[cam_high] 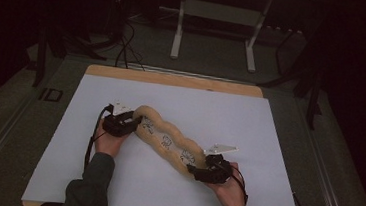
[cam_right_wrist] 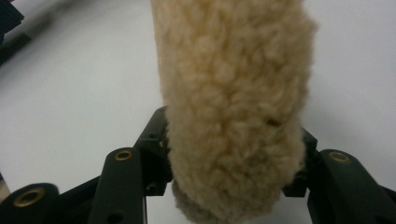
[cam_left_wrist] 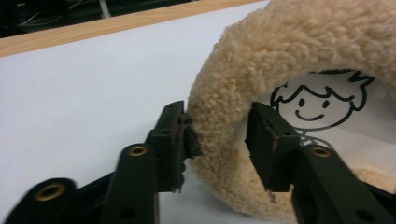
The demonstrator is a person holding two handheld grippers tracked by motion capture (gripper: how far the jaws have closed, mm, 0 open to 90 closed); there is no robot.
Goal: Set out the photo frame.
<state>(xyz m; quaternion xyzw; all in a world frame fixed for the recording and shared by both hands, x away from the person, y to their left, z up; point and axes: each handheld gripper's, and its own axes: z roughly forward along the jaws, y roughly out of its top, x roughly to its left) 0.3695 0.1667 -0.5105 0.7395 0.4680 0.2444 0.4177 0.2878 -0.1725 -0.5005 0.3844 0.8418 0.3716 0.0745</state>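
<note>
A long tan fleece cloth, folded lengthwise with cartoon figures printed on its white inner side, lies slantwise on the white sheet. My left gripper is at its far left end. In the left gripper view the jaws pinch the curled fleece rim, beside a printed smiling face. My right gripper is at the near right end. In the right gripper view the fleece fills the gap between the jaws and is squeezed there.
The white sheet covers a wooden board whose edge shows at the back. Beyond the table stands a grey metal frame on a dark floor with cables. Bare sheet lies around the cloth on all sides.
</note>
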